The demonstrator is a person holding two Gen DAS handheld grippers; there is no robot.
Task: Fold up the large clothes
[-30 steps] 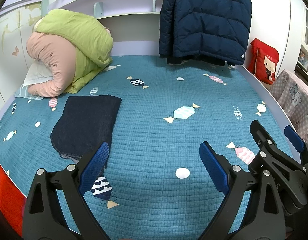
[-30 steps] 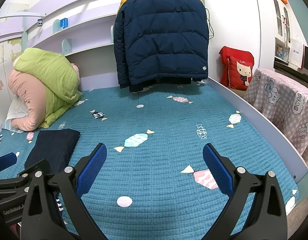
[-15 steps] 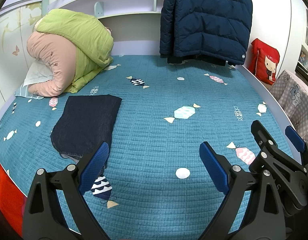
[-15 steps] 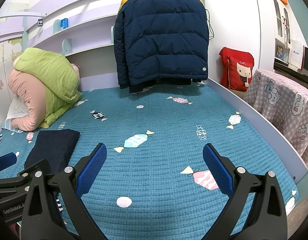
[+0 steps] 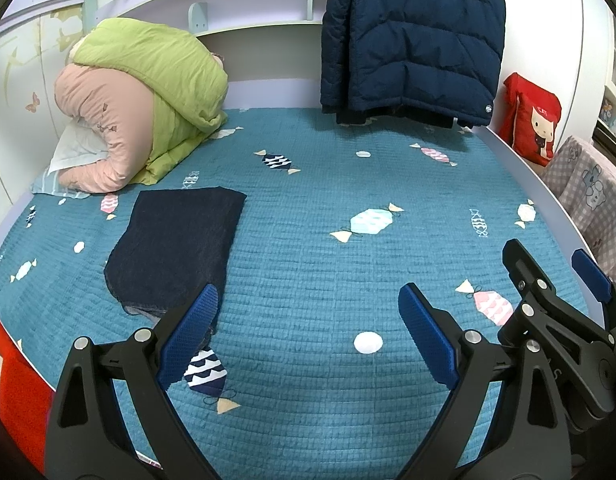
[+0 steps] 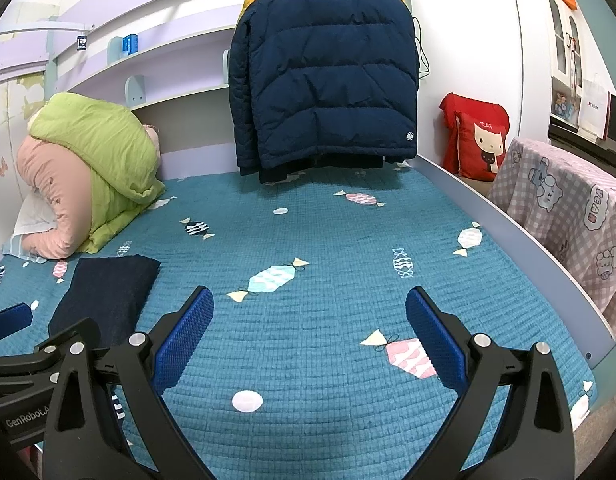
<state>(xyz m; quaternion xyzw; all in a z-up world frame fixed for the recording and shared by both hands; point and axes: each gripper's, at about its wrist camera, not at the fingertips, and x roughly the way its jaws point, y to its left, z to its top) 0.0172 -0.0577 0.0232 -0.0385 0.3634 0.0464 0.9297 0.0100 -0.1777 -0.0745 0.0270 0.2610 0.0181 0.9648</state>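
Observation:
A folded dark navy garment [image 5: 176, 248] lies flat on the teal bedspread [image 5: 308, 264], left of centre; it also shows in the right wrist view [image 6: 108, 296]. A navy and yellow puffer jacket [image 6: 323, 80] hangs at the head of the bed, also in the left wrist view [image 5: 411, 40]. My left gripper [image 5: 308, 320] is open and empty, low over the near part of the bed, its left finger just beside the garment's near edge. My right gripper [image 6: 308, 324] is open and empty, to the right of the left one.
A rolled green and pink duvet [image 5: 140, 100] with a white pillow sits at the back left. A red cushion [image 6: 475, 140] leans at the back right. A checked pink cloth [image 6: 567, 216] hangs past the bed's right rail [image 6: 507, 236]. Shelves run along the back wall.

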